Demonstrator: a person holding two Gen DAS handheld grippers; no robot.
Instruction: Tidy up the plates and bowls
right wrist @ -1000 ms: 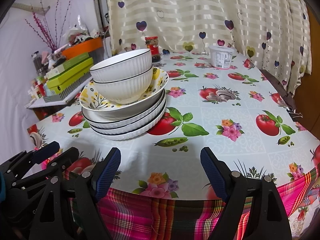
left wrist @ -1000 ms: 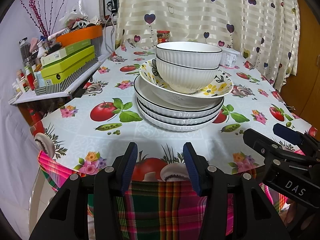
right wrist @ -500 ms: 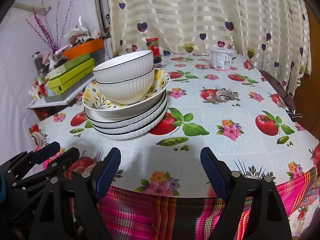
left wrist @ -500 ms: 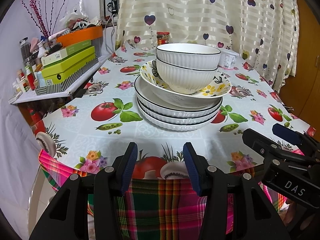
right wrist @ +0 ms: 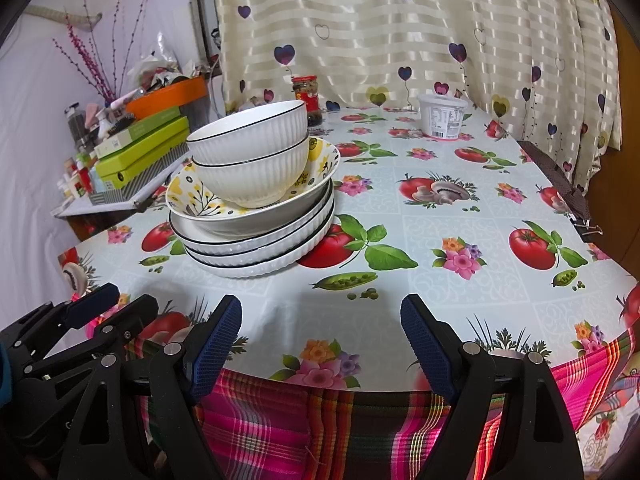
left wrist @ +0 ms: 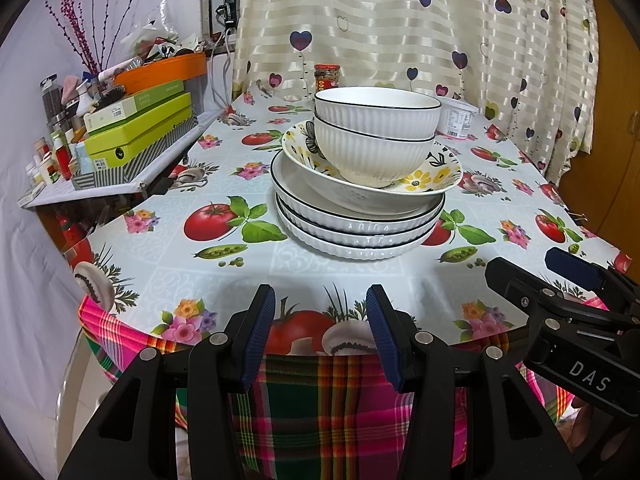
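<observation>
Two bowls (left wrist: 376, 132) top the stacked plates (left wrist: 356, 220) (both hand-held grippers empty).

you can read one text clearly: "das", in white capitals on a black plate on the right gripper (left wrist: 576, 276), at the right edge of the left wrist view. the white tub (right wrist: 442, 118) at the far end of the table carries a printed label with a barcode, but its print is too small for you to read. the jar (right wrist: 306, 96) beside the curtain has a red label whose characters stay unreadable. the green boxes (left wrist: 138, 136) on the side shelf show a small round dark mark and pale stickers, and the topmost one a line of tiny print; none of it is legible.
</observation>
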